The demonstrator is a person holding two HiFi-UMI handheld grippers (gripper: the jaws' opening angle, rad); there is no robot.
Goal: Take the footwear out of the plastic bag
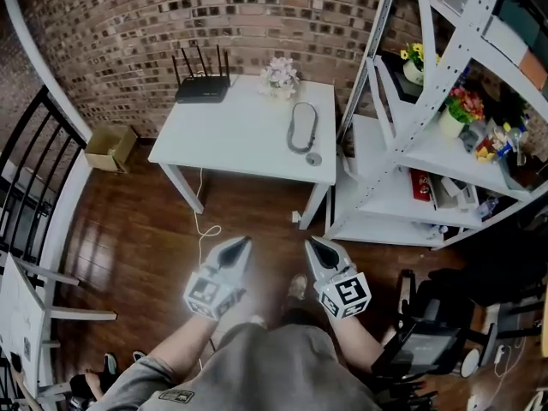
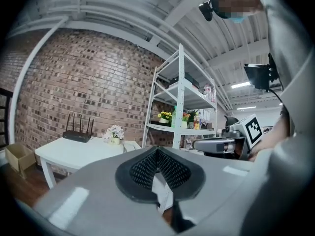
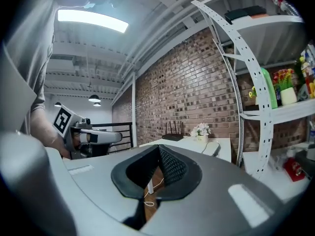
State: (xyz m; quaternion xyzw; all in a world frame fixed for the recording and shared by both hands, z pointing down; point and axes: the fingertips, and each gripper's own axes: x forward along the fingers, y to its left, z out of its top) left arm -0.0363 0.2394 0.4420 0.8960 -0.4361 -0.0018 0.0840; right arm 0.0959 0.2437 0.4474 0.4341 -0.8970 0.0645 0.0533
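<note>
Claws clenched, empty: left gripper (image 1: 245,241), right gripper (image 1: 310,243) held level facing white table (image 1: 240,135), likely carry posture; plastic bag seemingly out of view.

Counted one table (image 1: 240,135); one router (image 1: 203,86); one cardboard box (image 1: 110,147); one shelf rack (image 1: 402,187); three flower pots (image 1: 280,77) (image 1: 414,62) (image 1: 460,110); two grippers, left gripper (image 1: 246,241) and right gripper (image 1: 309,241).

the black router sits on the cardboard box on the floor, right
No. The head view shows the black router on the white table, at its far left corner; the cardboard box stands on the floor beside the table.
</note>
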